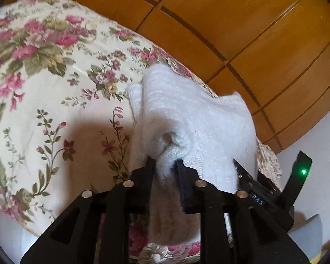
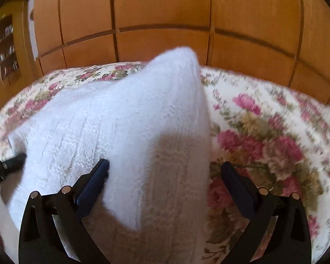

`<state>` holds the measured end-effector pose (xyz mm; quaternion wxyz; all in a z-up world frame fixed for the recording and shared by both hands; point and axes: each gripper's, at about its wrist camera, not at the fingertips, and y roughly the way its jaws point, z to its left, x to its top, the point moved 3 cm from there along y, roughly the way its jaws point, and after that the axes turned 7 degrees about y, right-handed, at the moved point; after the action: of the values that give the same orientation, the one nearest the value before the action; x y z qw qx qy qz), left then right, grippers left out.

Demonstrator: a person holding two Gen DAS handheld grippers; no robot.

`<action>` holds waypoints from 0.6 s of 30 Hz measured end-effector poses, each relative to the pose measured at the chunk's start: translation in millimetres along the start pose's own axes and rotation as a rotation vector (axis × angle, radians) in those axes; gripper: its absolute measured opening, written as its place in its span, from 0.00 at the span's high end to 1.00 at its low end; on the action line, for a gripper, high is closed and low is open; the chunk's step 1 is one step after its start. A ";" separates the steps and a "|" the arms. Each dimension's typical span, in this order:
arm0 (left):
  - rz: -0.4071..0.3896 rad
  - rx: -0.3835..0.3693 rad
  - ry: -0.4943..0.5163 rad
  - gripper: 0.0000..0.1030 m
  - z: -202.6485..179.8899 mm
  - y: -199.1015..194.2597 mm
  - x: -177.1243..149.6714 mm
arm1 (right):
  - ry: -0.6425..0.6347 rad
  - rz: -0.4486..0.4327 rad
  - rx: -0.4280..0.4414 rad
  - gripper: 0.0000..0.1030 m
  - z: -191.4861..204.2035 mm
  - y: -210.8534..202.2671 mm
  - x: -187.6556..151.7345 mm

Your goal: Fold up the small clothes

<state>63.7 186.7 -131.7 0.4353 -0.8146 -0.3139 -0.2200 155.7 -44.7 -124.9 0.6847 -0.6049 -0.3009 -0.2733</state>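
Observation:
A white knitted garment [image 1: 187,118] lies bunched on the floral bedspread [image 1: 44,88]. My left gripper [image 1: 166,164] is shut on a pinched fold of it, and the cloth hangs down between the fingers. In the right wrist view the same white garment [image 2: 132,132] rises in a peak in front of me. My right gripper [image 2: 164,169] is open, with its jaws wide apart. Its left finger [image 2: 94,182] touches the cloth and its right finger [image 2: 235,187] is over the bedspread [image 2: 264,136]. The right gripper also shows at the right edge of the left wrist view [image 1: 264,180].
Wooden panelled wardrobe doors [image 2: 165,22] stand behind the bed. A shelf with small items [image 2: 5,44] is at the far left. The bed's edge falls away to a pale floor [image 1: 314,140] on the right of the left wrist view.

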 end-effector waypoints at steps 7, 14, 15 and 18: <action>-0.230 0.063 0.108 0.59 -38.3 -52.6 23.6 | 0.089 -0.022 0.034 0.03 -12.8 -3.6 -4.2; -0.055 0.066 0.313 0.53 -88.2 16.6 31.6 | 0.126 -0.003 0.063 0.02 -16.8 -10.4 -2.4; -0.007 0.109 0.317 0.54 -84.4 34.0 30.5 | 0.135 0.012 0.074 0.02 -19.5 -11.5 -1.0; 0.010 0.138 0.357 0.53 -78.5 50.3 21.9 | 0.136 0.061 0.103 0.02 -26.6 -18.6 4.9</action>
<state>107.8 105.8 -105.4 0.5398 -0.7325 -0.2421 -0.3369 147.4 -73.4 -111.2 0.7416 -0.5579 -0.2490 -0.2771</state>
